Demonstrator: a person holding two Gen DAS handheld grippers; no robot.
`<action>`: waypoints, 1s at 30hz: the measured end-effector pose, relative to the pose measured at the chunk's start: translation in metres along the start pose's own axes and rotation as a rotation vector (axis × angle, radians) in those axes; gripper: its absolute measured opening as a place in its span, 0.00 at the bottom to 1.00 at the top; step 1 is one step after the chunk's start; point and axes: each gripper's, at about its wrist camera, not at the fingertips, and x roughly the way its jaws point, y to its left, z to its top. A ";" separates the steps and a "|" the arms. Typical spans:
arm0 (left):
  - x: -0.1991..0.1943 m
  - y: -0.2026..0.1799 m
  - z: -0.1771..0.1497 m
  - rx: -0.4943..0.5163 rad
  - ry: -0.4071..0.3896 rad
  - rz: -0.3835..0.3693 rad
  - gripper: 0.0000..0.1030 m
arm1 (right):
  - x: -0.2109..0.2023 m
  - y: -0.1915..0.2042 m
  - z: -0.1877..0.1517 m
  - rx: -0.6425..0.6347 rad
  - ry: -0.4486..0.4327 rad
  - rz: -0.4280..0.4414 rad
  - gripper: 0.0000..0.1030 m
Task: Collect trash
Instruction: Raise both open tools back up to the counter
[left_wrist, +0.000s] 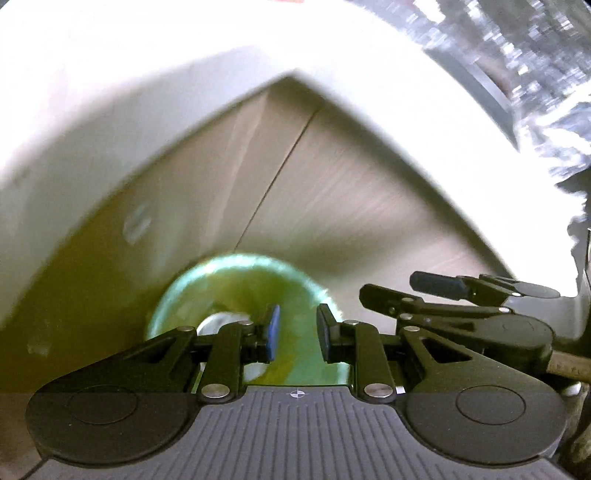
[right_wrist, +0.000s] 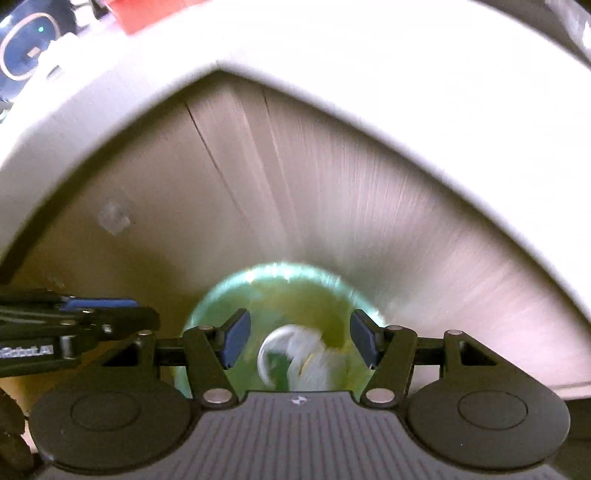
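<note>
Ridged grey housing up close in the left wrist view, then the left gripper (left_wrist: 297, 332). Pads partly spread, nothing between them. Through the gap, straight below, a green bin (left_wrist: 236, 280) tucked under the corner of a white counter (left_wrist: 110, 129). Pale round trash (left_wrist: 218, 321) lying inside, on the bottom. Right gripper (left_wrist: 406, 291) just beside, fingers apart. Whole picture smeared. Likely hazard: two tools this near knocking together, or clipping the counter edge.

Same housing first in the right wrist view, then the right gripper (right_wrist: 299, 339), set wide and empty. Centred between the pads, well below, the bin (right_wrist: 288, 277) with its mouth facing straight up at the lens, long axis upright, along the line of sight. Trash (right_wrist: 291, 354) in the middle: a round clear piece, seemingly end-on, with something crumpled against it – too blurred to name. Left gripper (right_wrist: 136, 314) close by at the left edge. Judged risk – a light bin tipping if brushed.
</note>
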 end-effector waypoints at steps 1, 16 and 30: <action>-0.009 -0.003 0.006 0.012 -0.029 -0.010 0.24 | -0.008 0.001 0.005 -0.011 -0.029 -0.012 0.61; -0.097 0.003 0.113 -0.016 -0.373 -0.049 0.24 | -0.103 0.024 0.053 -0.077 -0.366 -0.176 0.75; -0.068 0.019 0.203 -0.009 -0.435 0.151 0.24 | -0.109 -0.007 0.100 0.017 -0.469 -0.221 0.78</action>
